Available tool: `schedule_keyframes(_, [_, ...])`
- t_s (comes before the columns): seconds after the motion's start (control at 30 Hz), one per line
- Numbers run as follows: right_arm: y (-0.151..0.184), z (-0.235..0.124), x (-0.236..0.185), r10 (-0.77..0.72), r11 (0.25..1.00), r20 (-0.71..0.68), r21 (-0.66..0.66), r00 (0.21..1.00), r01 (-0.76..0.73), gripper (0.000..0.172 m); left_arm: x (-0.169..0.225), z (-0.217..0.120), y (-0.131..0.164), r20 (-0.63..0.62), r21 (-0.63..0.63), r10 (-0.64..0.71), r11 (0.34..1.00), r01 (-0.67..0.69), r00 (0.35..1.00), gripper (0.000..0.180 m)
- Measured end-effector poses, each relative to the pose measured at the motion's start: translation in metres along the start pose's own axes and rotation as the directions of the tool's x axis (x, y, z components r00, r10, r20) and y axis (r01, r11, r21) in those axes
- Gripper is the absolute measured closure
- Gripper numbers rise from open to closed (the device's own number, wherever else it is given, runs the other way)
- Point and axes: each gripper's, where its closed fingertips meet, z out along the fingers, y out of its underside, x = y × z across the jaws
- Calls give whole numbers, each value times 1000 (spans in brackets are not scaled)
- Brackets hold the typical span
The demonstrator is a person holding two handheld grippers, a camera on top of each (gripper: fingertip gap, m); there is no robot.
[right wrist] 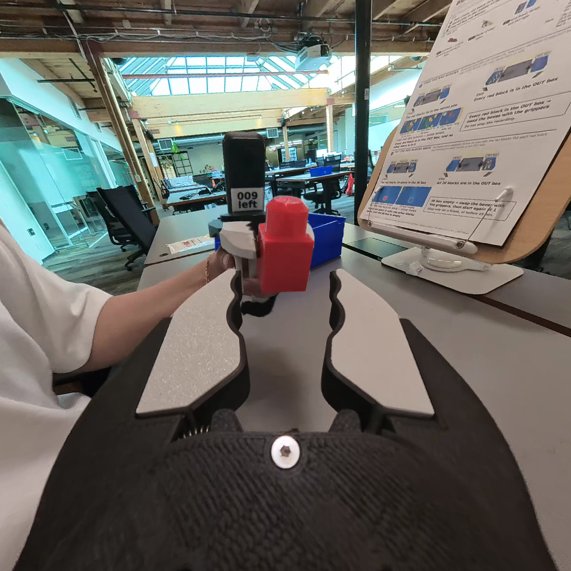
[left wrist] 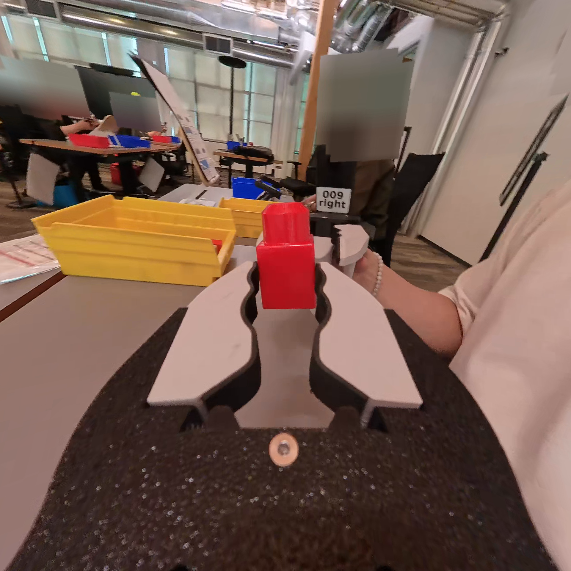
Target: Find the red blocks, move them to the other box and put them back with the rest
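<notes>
Two claws face each other above the grey table (left wrist: pixel 92 340), with one red block (left wrist: pixel 285 272) between them. The left claw (left wrist: pixel 285 285) is clenched on this block: both wavy black pads press against its lower side faces, and the block stands upright with its round stud on top, lifted clear of the table. The right claw (right wrist: pixel 282 296) is released, its pads standing wide apart with bare table showing between them; the block (right wrist: pixel 284 256) appears just beyond its fingertips, touching neither pad. In the left wrist view, the right claw (left wrist: pixel 338 247) sits directly behind the block, held by a hand (left wrist: pixel 366 268) with a bead bracelet at the wrist. In the right wrist view, the left claw (right wrist: pixel 262 244) is seen side-on, gripping the block, with a hand (right wrist: pixel 222 262) on its handle. Left of the block, in the left wrist view, a yellow box (left wrist: pixel 136 244) rests on the table, with a small patch of red visible at its near right corner; a second yellow box (left wrist: pixel 241 213) sits farther back. In the right wrist view, a blue box (right wrist: pixel 327 238) stands on the table right behind the block. To the right of the blue box, a tilted wooden board (right wrist: pixel 463 139) on a white stand carries a printed sheet.
</notes>
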Motion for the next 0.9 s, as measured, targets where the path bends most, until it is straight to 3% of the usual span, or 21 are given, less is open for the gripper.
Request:
schedule_keyframes(0.37, [-7, 6, -10, -35, 999, 59, 14, 998, 34, 138, 14, 12, 7, -110, -23, 31, 999, -34, 993, 147])
schedule_keyframes(0.47, [-3, 4, -2, -17, 1000, 19, -23, 1000, 18, 138, 7, 13, 12, -38, -51, 24, 998, -26, 999, 147])
schedule_keyframes(0.57, [-19, -25, 34, -10, 1000, -184, 13, 983, 13, 138, -10, 10, 19, 135, -87, 36, 996, -25, 990, 136])
schedule_keyframes(0.63, [-35, -70, 75, 31, 999, -394, 48, 919, -13, 138, -16, 3, 28, 223, -121, 40, 993, -13, 974, 126])
schedule_keyframes(0.73, [-40, -153, 144, 53, 998, -702, 9, 711, -66, 138, -18, -7, 43, 301, -172, 77, 985, -25, 951, 126])
schedule_keyframes(0.83, [-44, -210, 196, 11, 992, -842, -58, 540, -110, 138, -20, -11, 57, 342, -223, 102, 975, -25, 934, 128])
schedule_keyframes(0.9, [-45, -231, 228, -49, 981, -883, -131, 467, -146, 138, -19, -10, 61, 345, -239, 120, 970, -37, 931, 129])
